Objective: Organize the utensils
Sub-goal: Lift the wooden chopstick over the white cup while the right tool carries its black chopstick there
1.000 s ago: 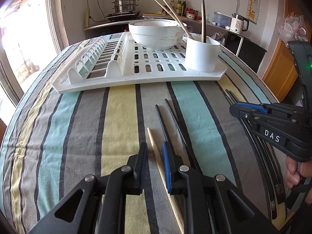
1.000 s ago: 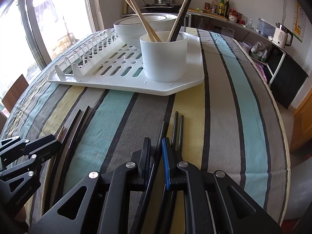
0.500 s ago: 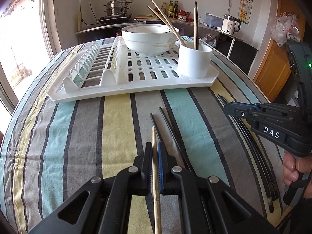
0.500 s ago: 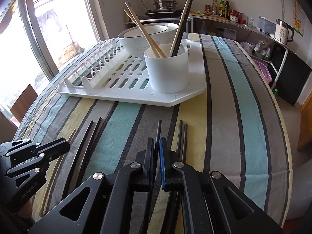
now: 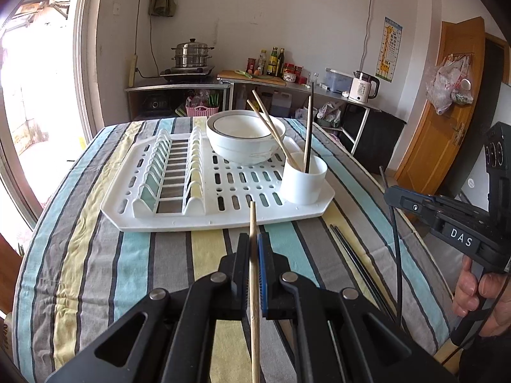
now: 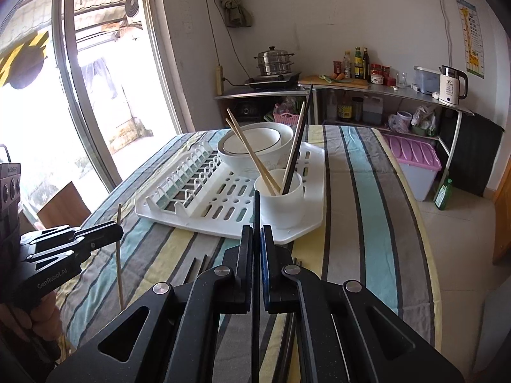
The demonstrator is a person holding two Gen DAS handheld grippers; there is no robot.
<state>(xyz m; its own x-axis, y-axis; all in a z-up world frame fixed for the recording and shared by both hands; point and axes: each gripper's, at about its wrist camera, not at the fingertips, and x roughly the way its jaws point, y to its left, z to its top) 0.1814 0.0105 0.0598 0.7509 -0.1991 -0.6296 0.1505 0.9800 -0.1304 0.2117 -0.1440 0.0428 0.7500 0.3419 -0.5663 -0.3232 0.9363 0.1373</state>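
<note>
Here you hold one chopstick in each gripper above the striped tablecloth (image 5: 134, 255): the left gripper (image 5: 254, 249) is clamped on a wooden chopstick (image 5: 253, 223), the right gripper (image 6: 256, 239) on a black chopstick (image 6: 256, 210). The white cup (image 5: 303, 182), already holding two wooden sticks and a dark pair, stands at the near corner of the drying rack (image 5: 179, 217), ahead of both tips. Each stick is pinched along its length and could pivot in the pads, miss the rim, or knock the cup. More black chopsticks (image 5: 354, 255) lie on the cloth.
</note>
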